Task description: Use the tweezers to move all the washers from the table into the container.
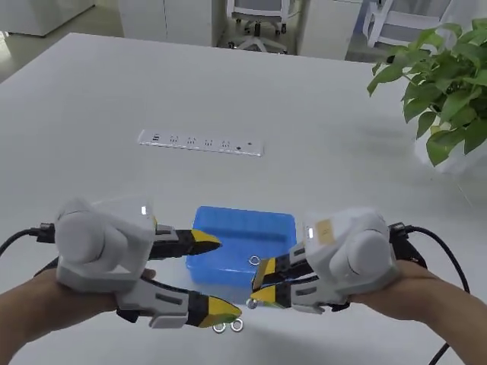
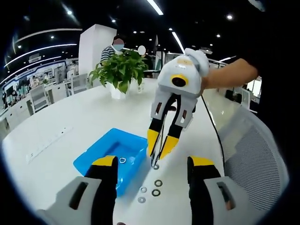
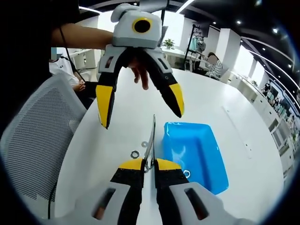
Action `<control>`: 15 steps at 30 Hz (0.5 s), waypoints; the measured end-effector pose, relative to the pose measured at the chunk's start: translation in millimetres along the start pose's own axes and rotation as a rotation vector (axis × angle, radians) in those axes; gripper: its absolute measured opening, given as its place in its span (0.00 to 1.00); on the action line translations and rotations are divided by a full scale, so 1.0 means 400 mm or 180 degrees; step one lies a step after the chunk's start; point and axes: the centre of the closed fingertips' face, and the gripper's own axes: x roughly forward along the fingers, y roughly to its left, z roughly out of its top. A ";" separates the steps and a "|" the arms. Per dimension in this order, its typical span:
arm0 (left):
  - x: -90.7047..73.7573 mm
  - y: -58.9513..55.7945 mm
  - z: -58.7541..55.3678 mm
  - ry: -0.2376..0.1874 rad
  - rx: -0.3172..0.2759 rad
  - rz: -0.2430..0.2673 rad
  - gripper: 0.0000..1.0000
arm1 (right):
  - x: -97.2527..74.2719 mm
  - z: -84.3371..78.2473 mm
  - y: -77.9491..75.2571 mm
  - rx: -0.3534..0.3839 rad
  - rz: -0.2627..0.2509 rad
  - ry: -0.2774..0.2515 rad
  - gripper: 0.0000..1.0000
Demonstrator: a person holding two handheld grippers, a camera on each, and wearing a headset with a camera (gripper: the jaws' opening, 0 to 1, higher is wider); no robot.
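A shallow blue container [image 1: 228, 228] lies on the white table just ahead of both grippers, with one washer [image 1: 254, 261] inside it. My right gripper [image 1: 264, 280] is shut on thin metal tweezers [image 3: 150, 140], which point out over the table beside the container [image 3: 197, 145]. In the left gripper view the tweezers [image 2: 157, 152] end at a washer [image 2: 156, 167] next to the container [image 2: 108, 150]; I cannot tell whether it is pinched. Several more washers [image 2: 155, 192] lie loose in front of it. My left gripper [image 1: 213, 274] stands open opposite, holding nothing.
A white power strip [image 1: 199, 142] lies further back on the table. A potted plant [image 1: 445, 84] stands at the far right corner. Office chairs [image 1: 259, 19] stand beyond the far edge, and a mesh chair [image 3: 37, 136] is at the near side.
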 end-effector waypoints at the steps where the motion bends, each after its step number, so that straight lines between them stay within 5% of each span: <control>1: -0.003 0.002 -0.001 -0.0006 -0.0018 0.0014 0.67 | -0.003 0.002 -0.001 0.0002 -0.0005 -0.0007 0.09; 15: -0.029 -0.015 0.004 -0.0055 -0.0107 0.0083 0.82 | -0.053 0.041 -0.053 -0.0028 -0.0125 -0.0106 0.09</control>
